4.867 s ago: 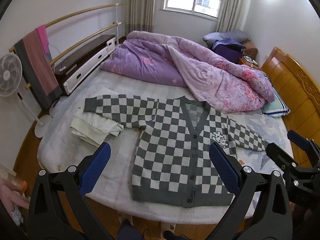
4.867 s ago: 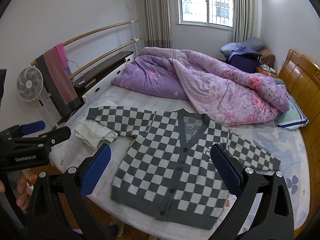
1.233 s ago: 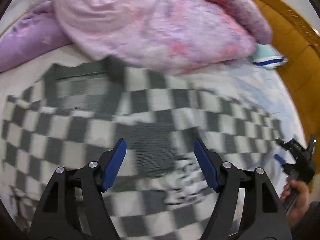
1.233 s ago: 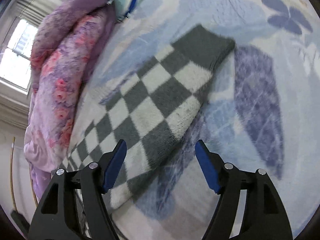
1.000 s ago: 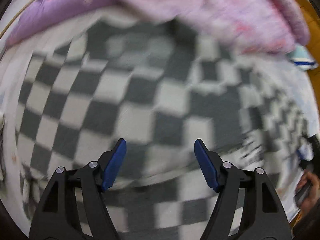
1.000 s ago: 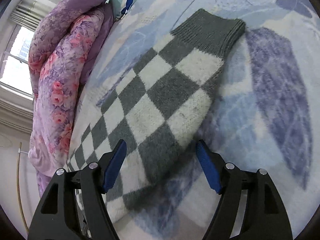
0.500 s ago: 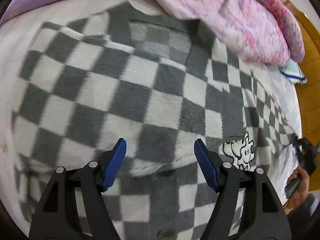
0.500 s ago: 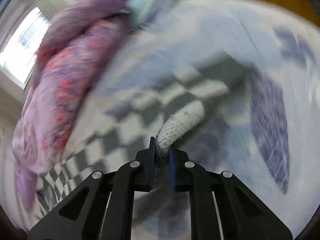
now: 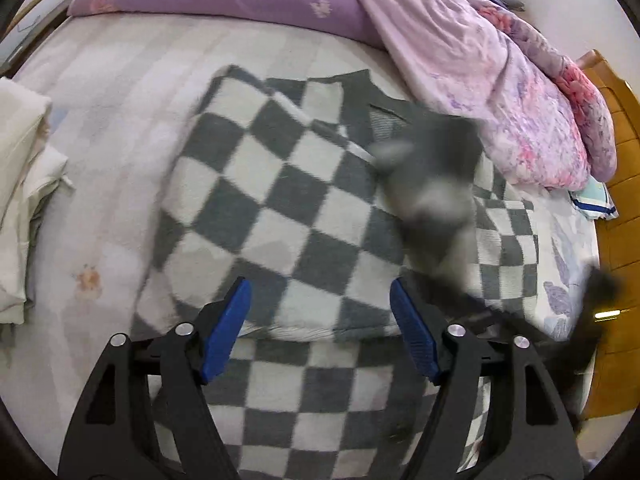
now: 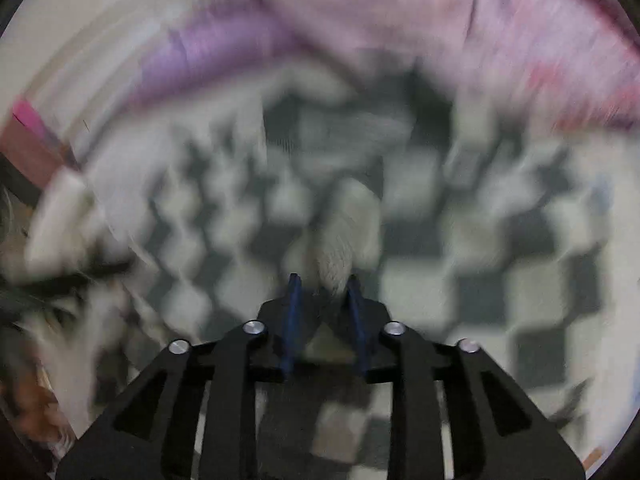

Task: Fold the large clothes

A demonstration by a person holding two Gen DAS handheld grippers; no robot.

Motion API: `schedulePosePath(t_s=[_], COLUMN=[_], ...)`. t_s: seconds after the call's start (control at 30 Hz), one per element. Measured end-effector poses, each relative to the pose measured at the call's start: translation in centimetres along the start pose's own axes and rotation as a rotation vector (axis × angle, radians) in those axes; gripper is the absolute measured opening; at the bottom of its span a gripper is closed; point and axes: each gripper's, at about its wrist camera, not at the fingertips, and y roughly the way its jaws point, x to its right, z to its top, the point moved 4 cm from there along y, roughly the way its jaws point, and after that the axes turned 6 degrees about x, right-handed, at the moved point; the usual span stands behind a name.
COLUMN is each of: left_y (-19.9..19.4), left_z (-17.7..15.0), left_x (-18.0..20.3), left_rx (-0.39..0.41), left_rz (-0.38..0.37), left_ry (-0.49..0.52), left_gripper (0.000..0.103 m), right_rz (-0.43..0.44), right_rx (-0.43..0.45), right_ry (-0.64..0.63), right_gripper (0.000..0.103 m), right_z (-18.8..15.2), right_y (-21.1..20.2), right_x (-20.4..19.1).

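A grey and white checkered cardigan (image 9: 288, 216) lies on the bed with one sleeve folded across its body. My left gripper (image 9: 320, 332) is open and empty just above the folded sleeve's lower edge. In the left wrist view the other sleeve (image 9: 432, 184) is a blur in mid air over the cardigan's right side. My right gripper (image 10: 322, 292) is shut on that sleeve (image 10: 340, 248), a white knit fold between its blue pads. The right wrist view is heavily blurred, with the cardigan (image 10: 480, 240) spread below.
A purple and pink duvet (image 9: 460, 40) is heaped along the far side of the bed. Folded white cloth (image 9: 20, 184) lies at the left edge. A wooden headboard (image 9: 616, 152) is at the right, with a striped pillow (image 9: 592, 200) beside it.
My right gripper has carried the right sleeve up and over toward the cardigan's middle. The left sleeve now lies folded across the body and my left gripper has drawn back, still open.
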Motion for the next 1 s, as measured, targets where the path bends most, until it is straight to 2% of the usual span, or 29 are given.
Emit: schedulePosePath(t_s=[0.07, 0.13, 0.2, 0.23, 0.27, 0.33, 0.5, 0.6, 0.67, 0.73, 0.77, 0.83, 0.87, 0.9, 0.97, 1.0], left_y=[-0.3, -0.1, 0.2, 0.3, 0.1, 0.0, 2.4, 4.0, 6.0, 7.1, 7.4, 7.9, 8.3, 8.5, 8.0, 7.0], left_z=[-0.1, -0.3, -0.4, -0.3, -0.3, -0.5, -0.1, 0.9, 1.2, 1.2, 1.4, 1.7, 1.9, 2.0, 2.5, 2.9], left_x=[-0.5, -0.7, -0.3, 0.1, 0.5, 1.1, 0.5, -0.2, -0.6, -1.1, -1.3, -1.1, -1.0, -1.0, -0.8, -0.5], left_rx=[0.004, 0.001, -0.005, 0.003, 0.02, 0.037, 0.028, 0.004, -0.039, -0.072, -0.054, -0.021, -0.018, -0.018, -0.002, 0.033], left_rz=[-0.007, -0.011, -0.049, -0.077, -0.104, -0.147, -0.042, -0.062, -0.035, -0.069, -0.08, -0.055, -0.02, -0.008, -0.031, -0.033], left_ry=[-0.012, -0.018, -0.041, -0.059, -0.08, -0.109, -0.111, -0.164, -0.177, -0.226, -0.252, -0.225, -0.201, -0.189, -0.174, -0.141], left_gripper=[0.075, 0.076, 0.076, 0.076, 0.077, 0.086, 0.087, 0.087, 0.085, 0.085, 0.085, 0.066, 0.037, 0.014, 0.011, 0.011], right_rz=[0.007, 0.029, 0.028, 0.016, -0.005, -0.036, -0.149, -0.194, -0.229, -0.234, -0.235, -0.22, -0.216, -0.222, -0.221, -0.214], right_rx=[0.06, 0.101, 0.17, 0.189, 0.205, 0.211, 0.207, 0.228, 0.234, 0.239, 0.243, 0.243, 0.239, 0.24, 0.241, 0.241], right_ry=[0.013, 0.052, 0.07, 0.073, 0.076, 0.094, 0.202, 0.27, 0.302, 0.33, 0.338, 0.36, 0.365, 0.373, 0.382, 0.392], right_gripper=[0.029, 0.044, 0.059, 0.062, 0.062, 0.063, 0.063, 0.063, 0.063, 0.063, 0.063, 0.063, 0.063, 0.063, 0.063, 0.063], right_z=[-0.2, -0.2, 0.0, -0.1, -0.3, -0.6, -2.0, -2.5, -2.8, -3.2, -3.1, -2.9, -2.9, -2.6, -2.1, -1.7], right_y=[-1.4, -3.4, -5.9, -6.7, -7.6, -8.5, -10.0, -11.4, -12.3, -12.9, -13.1, -12.9, -12.8, -12.7, -12.5, -12.4], right_x=[-0.1, 0.3, 1.2, 1.7, 2.6, 4.9, 11.6, 15.6, 17.7, 18.8, 19.0, 19.4, 19.5, 19.6, 19.7, 19.8])
